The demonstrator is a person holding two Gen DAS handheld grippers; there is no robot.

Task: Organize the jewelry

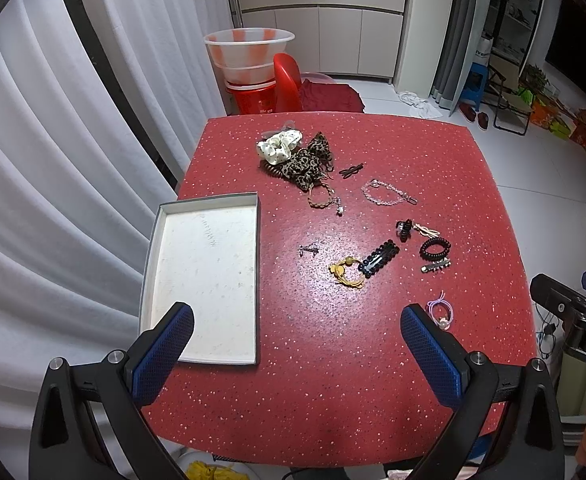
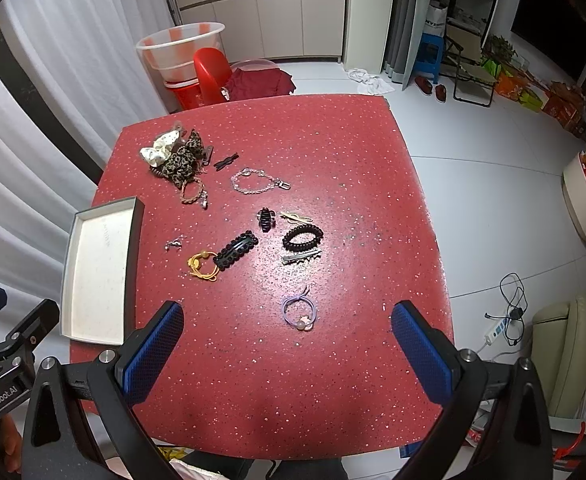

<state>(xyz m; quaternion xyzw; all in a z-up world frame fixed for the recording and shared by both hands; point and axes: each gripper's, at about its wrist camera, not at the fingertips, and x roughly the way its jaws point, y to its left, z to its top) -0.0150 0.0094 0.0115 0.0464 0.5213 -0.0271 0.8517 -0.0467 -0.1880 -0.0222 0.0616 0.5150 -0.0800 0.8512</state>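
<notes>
An empty white tray [image 1: 205,272] lies on the left of the red table [image 1: 333,360]; it also shows in the right wrist view [image 2: 97,276]. Hair accessories lie scattered: a scrunchie pile [image 1: 293,156], a clear bead bracelet [image 1: 387,192], a black beaded clip [image 1: 377,258], a yellow hair tie [image 1: 347,272], a black coil tie [image 1: 435,248] and a purple hair tie [image 2: 299,312]. My left gripper [image 1: 297,336] is open above the table's near edge, its left finger over the tray. My right gripper [image 2: 287,332] is open, just short of the purple tie.
A red chair [image 1: 289,84] and a plastic basin [image 1: 249,56] stand beyond the table's far edge. White curtains [image 1: 53,160] hang to the left. A power strip and cable [image 2: 505,320] lie on the floor at the right.
</notes>
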